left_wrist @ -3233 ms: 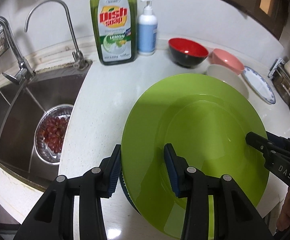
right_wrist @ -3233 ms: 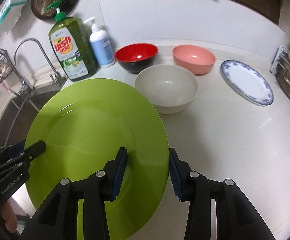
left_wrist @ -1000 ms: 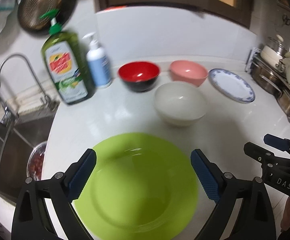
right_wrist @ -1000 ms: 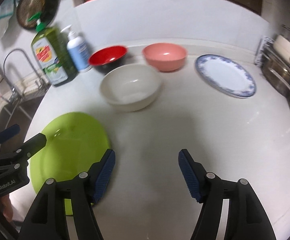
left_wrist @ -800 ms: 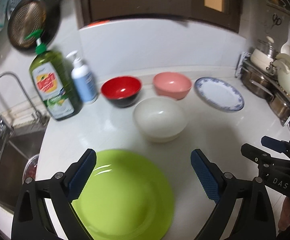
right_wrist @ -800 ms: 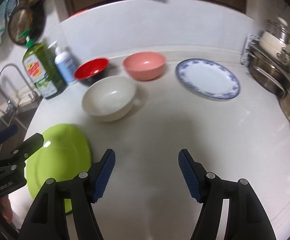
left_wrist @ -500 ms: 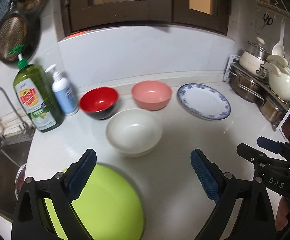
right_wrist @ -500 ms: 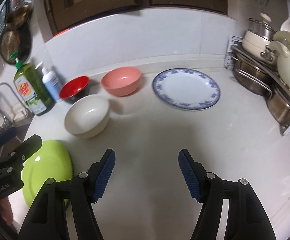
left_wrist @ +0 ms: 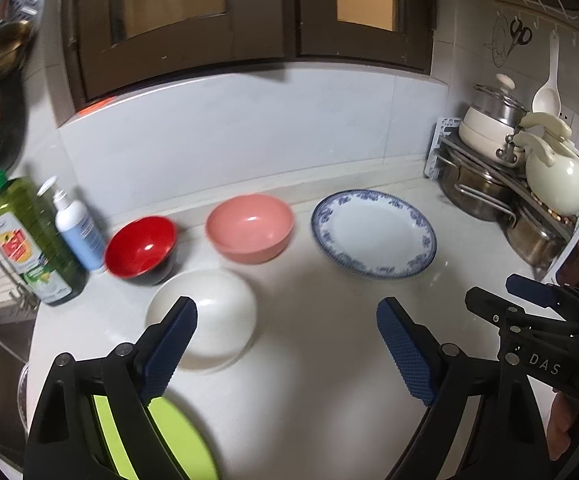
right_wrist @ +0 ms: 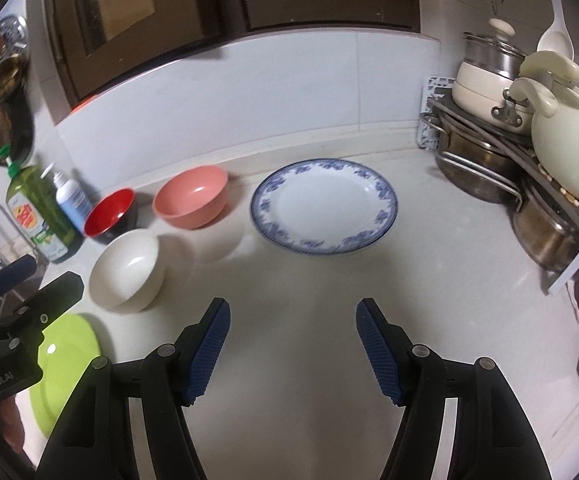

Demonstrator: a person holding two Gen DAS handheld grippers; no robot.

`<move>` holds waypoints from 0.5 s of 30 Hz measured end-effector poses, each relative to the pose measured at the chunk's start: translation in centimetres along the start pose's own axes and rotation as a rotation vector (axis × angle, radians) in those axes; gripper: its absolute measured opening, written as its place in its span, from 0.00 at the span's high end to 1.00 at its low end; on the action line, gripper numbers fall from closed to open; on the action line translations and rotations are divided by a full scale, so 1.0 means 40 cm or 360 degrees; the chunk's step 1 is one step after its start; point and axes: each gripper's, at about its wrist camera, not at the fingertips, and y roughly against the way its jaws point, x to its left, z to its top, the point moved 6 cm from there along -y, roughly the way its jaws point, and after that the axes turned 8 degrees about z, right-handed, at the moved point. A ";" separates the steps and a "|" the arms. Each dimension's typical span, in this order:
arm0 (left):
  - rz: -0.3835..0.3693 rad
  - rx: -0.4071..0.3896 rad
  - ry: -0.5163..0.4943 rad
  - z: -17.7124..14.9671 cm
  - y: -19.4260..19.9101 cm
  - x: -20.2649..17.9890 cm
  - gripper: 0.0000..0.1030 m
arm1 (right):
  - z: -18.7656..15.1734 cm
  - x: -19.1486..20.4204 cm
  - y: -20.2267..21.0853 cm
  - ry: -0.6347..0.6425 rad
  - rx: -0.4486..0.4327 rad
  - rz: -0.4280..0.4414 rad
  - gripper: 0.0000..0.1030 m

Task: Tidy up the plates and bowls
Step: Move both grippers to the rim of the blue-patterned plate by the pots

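Since the earlier frames the green plate [right_wrist: 65, 364] has been let go and left flat on the tabletop [right_wrist: 309, 280], and both tongs have been drawn away from it toward the other dishes. The left tongs [left_wrist: 287, 350] are spread wide with nothing between them, having just narrowed slightly; the right tongs [right_wrist: 293, 344] are parted and empty too. Taking the white bowl [right_wrist: 127, 270] as landmark: the green plate is set in front of it (nearest the cameras), the red bowl [right_wrist: 109, 212] and pink bowl [right_wrist: 191, 196] behind it, and the blue-rimmed plate [right_wrist: 323, 206] well to its right.
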 end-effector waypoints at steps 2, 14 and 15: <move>-0.0013 0.0010 -0.0004 0.017 -0.020 -0.026 0.11 | 0.019 -0.024 -0.007 -0.0012 0.0004 0.0011 0.35; -0.0125 0.0211 0.0044 0.066 -0.205 -0.154 0.19 | 0.107 -0.165 -0.109 -0.0052 0.0038 0.0016 0.35; -0.0127 0.0220 0.0049 0.068 -0.219 -0.160 0.19 | 0.110 -0.173 -0.121 -0.0060 0.0047 0.0020 0.35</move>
